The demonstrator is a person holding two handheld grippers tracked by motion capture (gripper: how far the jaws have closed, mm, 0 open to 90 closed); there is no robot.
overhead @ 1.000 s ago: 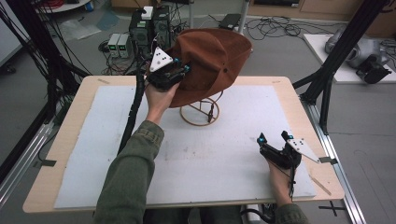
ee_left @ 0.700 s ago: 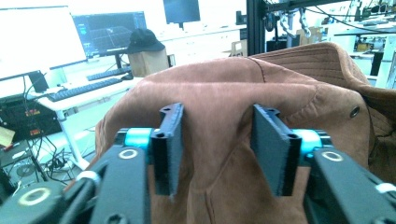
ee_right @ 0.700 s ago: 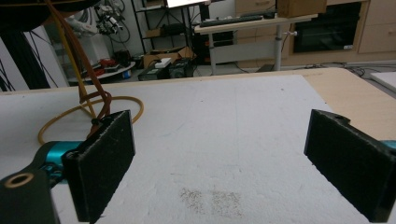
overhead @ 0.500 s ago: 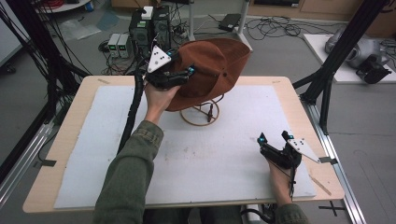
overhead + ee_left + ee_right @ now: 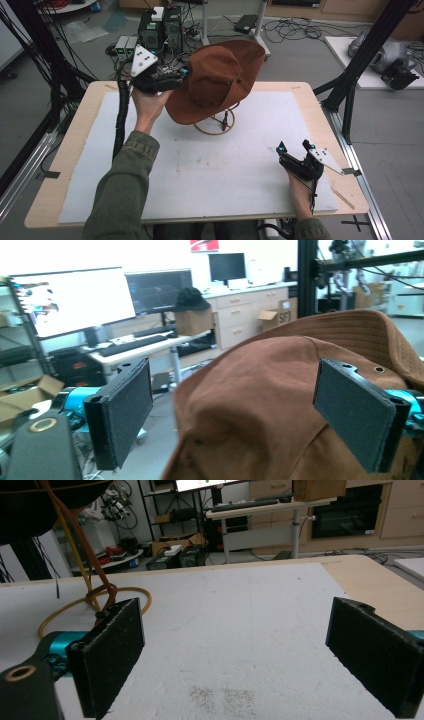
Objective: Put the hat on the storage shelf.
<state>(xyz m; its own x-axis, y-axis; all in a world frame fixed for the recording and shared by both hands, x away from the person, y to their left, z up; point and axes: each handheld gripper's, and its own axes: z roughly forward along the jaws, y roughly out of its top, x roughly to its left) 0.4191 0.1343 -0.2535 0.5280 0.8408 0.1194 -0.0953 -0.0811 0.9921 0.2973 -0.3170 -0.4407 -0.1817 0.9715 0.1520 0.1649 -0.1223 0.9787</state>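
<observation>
High view: the left gripper (image 5: 184, 76) is raised at the far left of the table (image 5: 75, 150), its jaws pointing at the brim of a brown brimmed hat (image 5: 220, 80). The hat sits tilted on a wire hat stand (image 5: 220, 122), just ahead of and to the right of that gripper. From this angle I cannot tell whether the jaws touch the brim. The right gripper (image 5: 292, 150) rests low on the white mat (image 5: 225, 170) near the person's side, well apart from the hat, jaws spread and empty.

Left gripper view: the jaws stand wide apart, released. The hat's crown rises between and beyond the pads (image 5: 125, 410), with the brim nearest the right-hand pad. No cloth is pinched.

Right gripper view: both jaws are open over bare mat. The stand's ring base and the dark underside of the hat lie ahead and to the left, well clear.

Assessment: the hat appears seated on the stand, though crooked. If placing it is the work, the setting-down looks done and the release made; what remains is withdrawing the left gripper and perhaps levelling the hat.
</observation>
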